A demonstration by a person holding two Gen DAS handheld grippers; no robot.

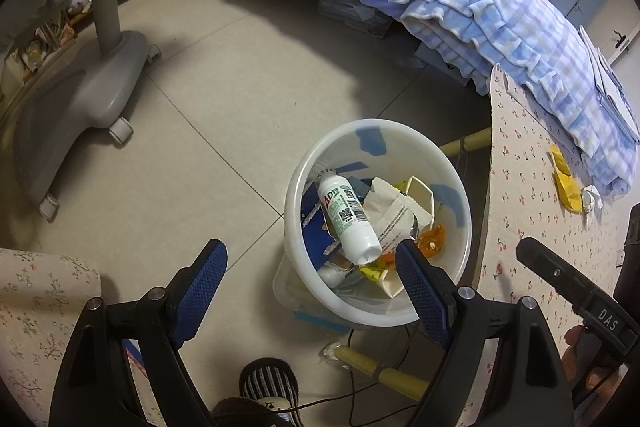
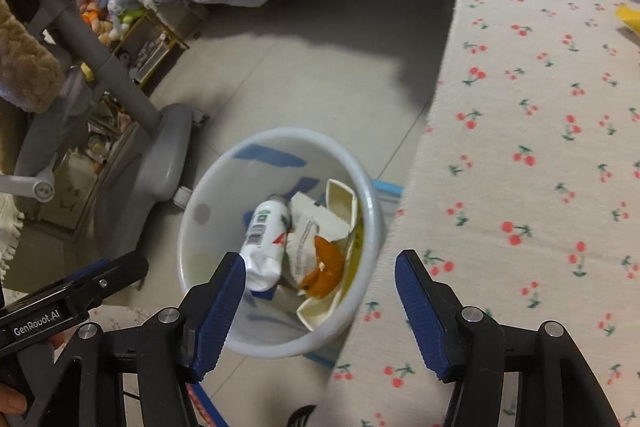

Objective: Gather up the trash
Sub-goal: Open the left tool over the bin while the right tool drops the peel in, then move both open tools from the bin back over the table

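The white bin sits on the floor right beside the table with the cherry cloth. It holds a white bottle, a torn paper bag, a cream box and something orange. The bottle lies on its side and leans on the other trash. In the left view its long side runs from the far rim down toward the camera. The right gripper hangs over the bin with its fingers apart and nothing between them. The left gripper is wide apart too and holds nothing. More trash waits on the table: a yellow wrapper and a little white crumpled scrap, close to the folded blue blanket. They lie far off to the right of the bin, on the right hand's side, so I think the right hand is nearer to them. The wrapper's long side runs away from the camera, toward the blanket. I think one of these gets picked up next.
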